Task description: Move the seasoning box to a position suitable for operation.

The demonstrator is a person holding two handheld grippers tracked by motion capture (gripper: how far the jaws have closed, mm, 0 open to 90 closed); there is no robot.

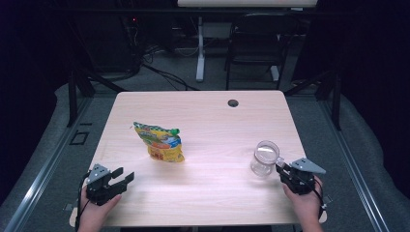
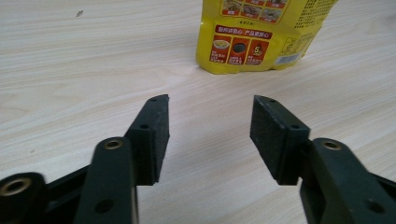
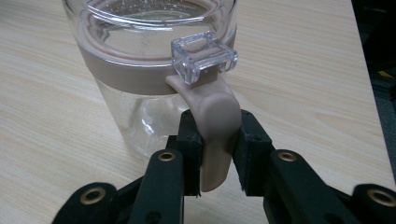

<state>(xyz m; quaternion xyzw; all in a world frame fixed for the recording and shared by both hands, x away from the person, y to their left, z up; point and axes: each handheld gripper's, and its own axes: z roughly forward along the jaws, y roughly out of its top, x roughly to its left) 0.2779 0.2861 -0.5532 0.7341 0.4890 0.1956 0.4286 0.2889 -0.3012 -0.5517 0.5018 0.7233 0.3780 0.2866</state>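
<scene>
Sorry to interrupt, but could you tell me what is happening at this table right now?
A person at a wooden table holds a gripper in each hand. The right gripper is closed on the beige tab of a clear lidded jar that stands upright near the table's right edge. The left gripper is open with nothing between its jaws and points toward a yellow snack bag lying flat just ahead of it, apart from the pads.

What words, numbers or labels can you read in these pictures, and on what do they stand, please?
"5": white numeral on a red panel low on the yellow pouch, left gripper view.
Chinese lines in the red banner and small print on the pouch: too blurred to read.
Pouch in the high view: print too small to read.
Jar: no text.
</scene>
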